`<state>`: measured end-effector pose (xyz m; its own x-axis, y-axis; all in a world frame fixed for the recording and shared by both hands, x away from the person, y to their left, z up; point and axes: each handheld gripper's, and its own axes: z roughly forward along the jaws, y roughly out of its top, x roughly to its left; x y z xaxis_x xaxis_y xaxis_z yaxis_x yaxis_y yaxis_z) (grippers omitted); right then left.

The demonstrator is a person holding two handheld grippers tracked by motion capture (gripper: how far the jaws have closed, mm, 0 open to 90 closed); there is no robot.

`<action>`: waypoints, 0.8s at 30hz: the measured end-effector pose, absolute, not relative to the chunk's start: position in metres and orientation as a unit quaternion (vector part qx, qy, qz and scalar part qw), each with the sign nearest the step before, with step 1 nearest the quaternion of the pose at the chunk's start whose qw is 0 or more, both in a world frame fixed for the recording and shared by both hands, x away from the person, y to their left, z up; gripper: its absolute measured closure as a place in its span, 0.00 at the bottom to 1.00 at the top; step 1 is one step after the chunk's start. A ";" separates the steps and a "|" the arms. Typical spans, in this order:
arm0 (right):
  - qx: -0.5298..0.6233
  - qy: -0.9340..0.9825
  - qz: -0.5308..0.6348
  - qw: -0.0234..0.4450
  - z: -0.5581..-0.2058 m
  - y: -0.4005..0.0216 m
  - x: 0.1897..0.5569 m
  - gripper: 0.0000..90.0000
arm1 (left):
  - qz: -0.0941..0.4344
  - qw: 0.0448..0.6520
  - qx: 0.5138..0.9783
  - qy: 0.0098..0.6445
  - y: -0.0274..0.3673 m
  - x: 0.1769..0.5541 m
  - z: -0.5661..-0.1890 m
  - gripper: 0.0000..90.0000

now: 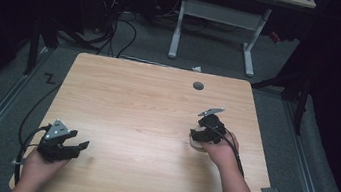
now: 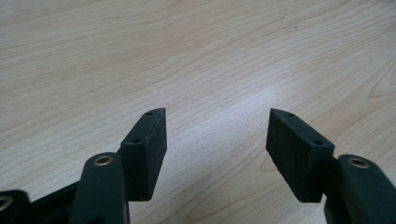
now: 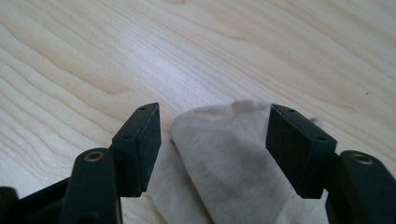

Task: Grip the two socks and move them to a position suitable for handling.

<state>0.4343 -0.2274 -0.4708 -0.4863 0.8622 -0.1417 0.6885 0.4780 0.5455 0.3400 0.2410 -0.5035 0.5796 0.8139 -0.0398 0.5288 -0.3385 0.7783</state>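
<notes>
A crumpled off-white cloth (image 3: pixel 224 154) lies on the wooden table (image 3: pixel 140 46), bunched between and under the jaws of my right gripper (image 3: pixel 214 122), which stands open over it. In the high view the cloth (image 1: pixel 197 144) peeks out beneath the right gripper (image 1: pixel 202 131) at the table's right half. My left gripper (image 1: pixel 78 144) rests near the front left corner, open, its jaws pointing right. In the left gripper view its jaws (image 2: pixel 217 126) are spread wide with bare wood between them.
The table (image 1: pixel 147 103) has a round grey cable hole (image 1: pixel 198 86) near its far edge and a grey tape strip (image 1: pixel 269 191) near the front right corner. Beyond it, a white desk frame (image 1: pixel 217 17) and floor cables (image 1: pixel 116 33).
</notes>
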 end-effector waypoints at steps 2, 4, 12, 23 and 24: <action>0.462 0.838 0.206 0.204 -0.472 -0.227 0.435 0.39 | 0.182 0.392 0.797 0.422 0.241 0.340 -0.504 0.43; 0.463 0.837 0.208 0.203 -0.471 -0.228 0.435 0.39 | 0.180 0.392 0.798 0.421 0.242 0.340 -0.503 0.43; 0.471 0.837 0.204 0.189 -0.471 -0.233 0.435 0.37 | 0.180 0.391 0.799 0.419 0.240 0.339 -0.503 0.43; 0.452 0.856 0.146 0.203 -0.484 -0.229 0.434 0.44 | 0.182 0.390 0.798 0.422 0.239 0.343 -0.505 0.42; 0.450 0.857 0.142 0.206 -0.485 -0.229 0.433 0.46 | 0.182 0.389 0.799 0.421 0.239 0.343 -0.505 0.42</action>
